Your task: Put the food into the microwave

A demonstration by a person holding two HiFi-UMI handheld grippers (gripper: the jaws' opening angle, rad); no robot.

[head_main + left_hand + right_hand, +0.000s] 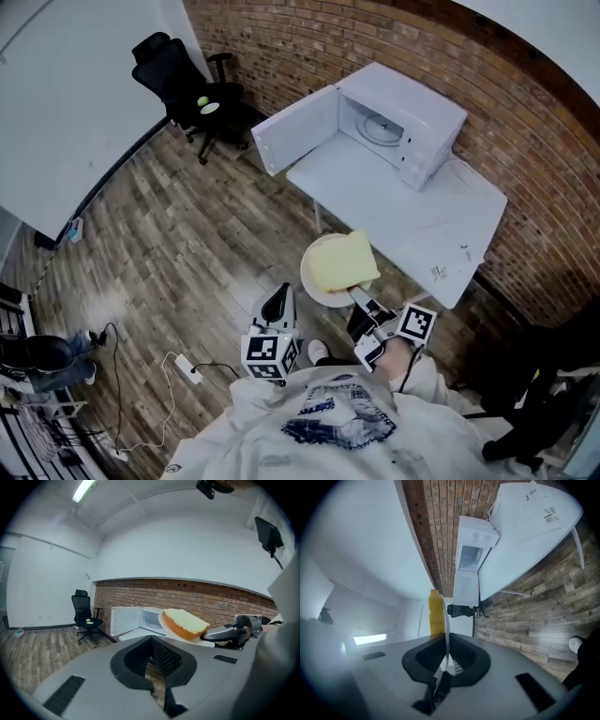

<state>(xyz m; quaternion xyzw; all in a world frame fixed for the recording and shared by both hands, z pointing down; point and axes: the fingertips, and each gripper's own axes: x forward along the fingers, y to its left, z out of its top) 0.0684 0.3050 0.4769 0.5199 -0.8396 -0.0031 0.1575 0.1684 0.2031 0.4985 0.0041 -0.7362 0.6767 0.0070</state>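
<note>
The white microwave stands on a white table against the brick wall, its door swung wide open to the left. My right gripper is shut on the near rim of a white plate that carries a yellow slab of food. The plate hangs in the air just off the table's near corner. In the right gripper view the plate shows edge-on between the jaws, the food on its left face. My left gripper hangs lower left of the plate, shut and empty; its view shows the food ahead.
A black office chair with a small green object on its seat stands left of the microwave door. A white power strip and cable lie on the wooden floor. Dark equipment sits at the right by the table's end.
</note>
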